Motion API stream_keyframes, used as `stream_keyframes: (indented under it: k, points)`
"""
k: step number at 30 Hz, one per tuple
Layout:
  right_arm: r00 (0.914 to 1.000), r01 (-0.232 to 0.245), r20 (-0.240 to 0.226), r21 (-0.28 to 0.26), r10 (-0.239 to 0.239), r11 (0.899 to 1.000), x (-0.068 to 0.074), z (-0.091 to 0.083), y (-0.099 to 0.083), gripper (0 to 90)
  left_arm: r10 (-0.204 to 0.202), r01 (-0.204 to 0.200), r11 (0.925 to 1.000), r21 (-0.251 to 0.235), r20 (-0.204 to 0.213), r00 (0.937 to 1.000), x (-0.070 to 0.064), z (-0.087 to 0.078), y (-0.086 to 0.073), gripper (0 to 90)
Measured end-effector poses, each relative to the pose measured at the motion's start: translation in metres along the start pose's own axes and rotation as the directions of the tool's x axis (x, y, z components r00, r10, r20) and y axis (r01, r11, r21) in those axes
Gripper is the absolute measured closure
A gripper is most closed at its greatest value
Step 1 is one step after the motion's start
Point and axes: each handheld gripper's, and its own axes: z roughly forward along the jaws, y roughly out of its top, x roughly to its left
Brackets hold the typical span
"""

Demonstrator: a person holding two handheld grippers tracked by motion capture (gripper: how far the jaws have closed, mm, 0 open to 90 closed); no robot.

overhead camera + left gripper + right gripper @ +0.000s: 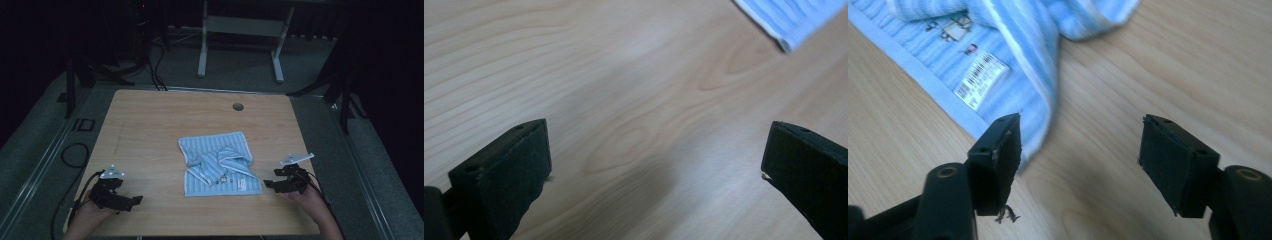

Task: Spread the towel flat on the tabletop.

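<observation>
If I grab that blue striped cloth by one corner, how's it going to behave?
The blue striped cloth lies rumpled and folded over itself, so it is probably floppy and will drape. It looks thin, likely light. Pushed, it may bunch rather than slide.

Betw. our left gripper [134,201] & towel [220,162]: bare table [150,130]; towel corner just beside right gripper [266,184].

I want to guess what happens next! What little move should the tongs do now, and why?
Probably ease the right tongs forward onto the near corner of the blue striped towel. They are open, and that corner lies right at them. The towel is rumpled, and the left tongs are open farther off.
</observation>
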Motion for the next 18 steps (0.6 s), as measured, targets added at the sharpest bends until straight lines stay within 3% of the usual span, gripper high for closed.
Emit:
stream_keyframes:
  k: [2,3,8,14,15,18]
  points:
    - [0.9999,0.012,-0.006,0.01,-0.012,1.0,0.002,0.002,0.005,35.9,0.013,-0.013,0.9998,0.013,0.007,0.9999,-0.003,0.002,0.004,0.0]
    - [0.9991,0.041,-0.011,0.029,-0.04,0.999,0.007,0.005,0.015,36.0,0.04,-0.041,0.9987,0.032,0.02,0.999,-0.01,0.008,0.012,0.0]
    - [0.9957,0.09,-0.028,0.063,-0.088,0.994,0.019,0.012,0.033,35.6,0.09,-0.09,0.995,0.042,0.02,0.9958,-0.026,0.017,0.028,3.8]
    - [0.9886,0.147,-0.048,0.101,-0.143,0.984,0.031,0.026,0.057,37.6,0.165,-0.167,0.9839,0.062,0.045,0.9853,-0.049,0.035,0.052,6.9]
    - [0.9852,0.167,-0.058,0.112,-0.161,0.98,0.035,0.032,0.065,38.2,0.183,-0.186,0.9808,0.059,0.052,0.9818,-0.056,0.041,0.06,11.2]
    - [0.9812,0.187,-0.072,0.123,-0.179,0.975,0.037,0.038,0.073,39.3,0.198,-0.201,0.9779,0.056,0.06,0.9784,-0.061,0.047,0.068,14.6]
